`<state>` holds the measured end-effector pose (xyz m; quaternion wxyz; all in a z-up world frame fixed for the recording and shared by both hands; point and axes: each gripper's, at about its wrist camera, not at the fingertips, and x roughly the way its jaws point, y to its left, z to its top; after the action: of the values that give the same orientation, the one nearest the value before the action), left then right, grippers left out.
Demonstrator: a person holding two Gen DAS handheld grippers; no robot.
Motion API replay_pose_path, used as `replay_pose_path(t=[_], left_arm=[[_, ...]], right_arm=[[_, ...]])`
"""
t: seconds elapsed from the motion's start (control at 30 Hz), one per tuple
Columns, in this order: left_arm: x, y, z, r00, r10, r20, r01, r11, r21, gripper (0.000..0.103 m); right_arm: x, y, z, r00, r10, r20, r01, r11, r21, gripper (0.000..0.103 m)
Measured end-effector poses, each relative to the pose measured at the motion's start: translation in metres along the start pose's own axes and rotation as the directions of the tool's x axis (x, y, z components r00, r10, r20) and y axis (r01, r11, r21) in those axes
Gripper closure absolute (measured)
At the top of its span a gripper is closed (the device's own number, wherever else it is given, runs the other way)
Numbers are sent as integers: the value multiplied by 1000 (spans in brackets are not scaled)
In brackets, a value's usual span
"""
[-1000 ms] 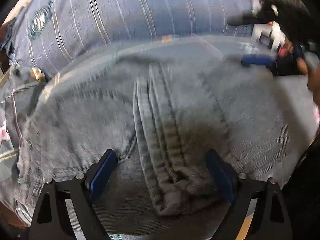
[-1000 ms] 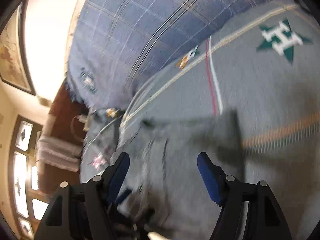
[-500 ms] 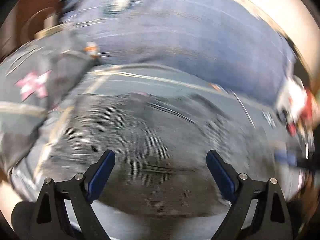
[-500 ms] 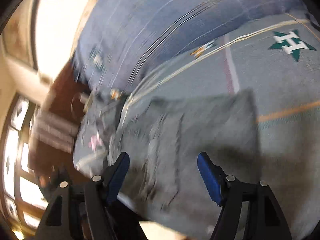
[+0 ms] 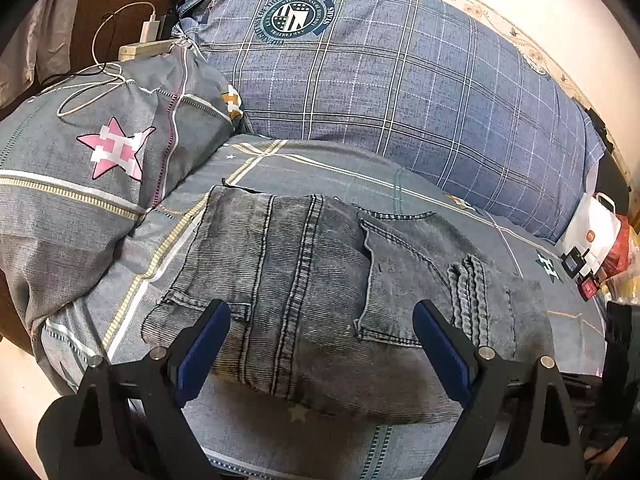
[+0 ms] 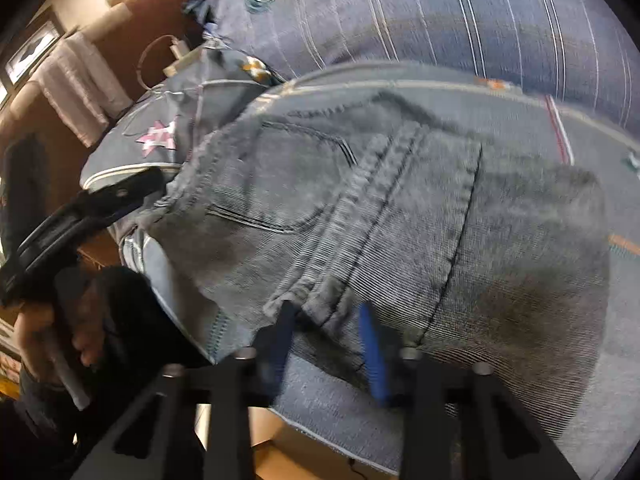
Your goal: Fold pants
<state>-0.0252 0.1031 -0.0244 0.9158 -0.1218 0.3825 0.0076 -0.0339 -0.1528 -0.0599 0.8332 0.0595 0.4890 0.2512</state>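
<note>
The bed [image 5: 328, 168] now shows sharp where it was a smear half a second ago, so your left hand has settled, and the jeans [image 5: 320, 280] lie on it in a compact folded block near its front edge; the fold looks nearly finished. The plaid duvet [image 5: 400, 80] bulks soft behind, the star pillow [image 5: 100, 168] slumps at far left. The denim is thick, ribbed, stiff along its double-stitched seams. Your left gripper [image 5: 320, 344] hovers with fingers wide apart, empty. Your right gripper [image 6: 326, 344] was wide a second ago; its jaws are closing, the near hem bunched between them.
</note>
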Motion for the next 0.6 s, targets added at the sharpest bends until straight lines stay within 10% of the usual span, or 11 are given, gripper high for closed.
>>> replay_pose_path(t=[0.5, 0.6], left_arm=[[-1, -48, 14, 997, -78, -15, 79, 994, 77, 10], [4, -85, 21, 983, -178, -46, 182, 975, 124, 10]], right_arm=[[2, -11, -12, 994, 113, 4, -113, 994, 1, 83], [-11, -14, -12, 983, 183, 30, -183, 983, 20, 40]])
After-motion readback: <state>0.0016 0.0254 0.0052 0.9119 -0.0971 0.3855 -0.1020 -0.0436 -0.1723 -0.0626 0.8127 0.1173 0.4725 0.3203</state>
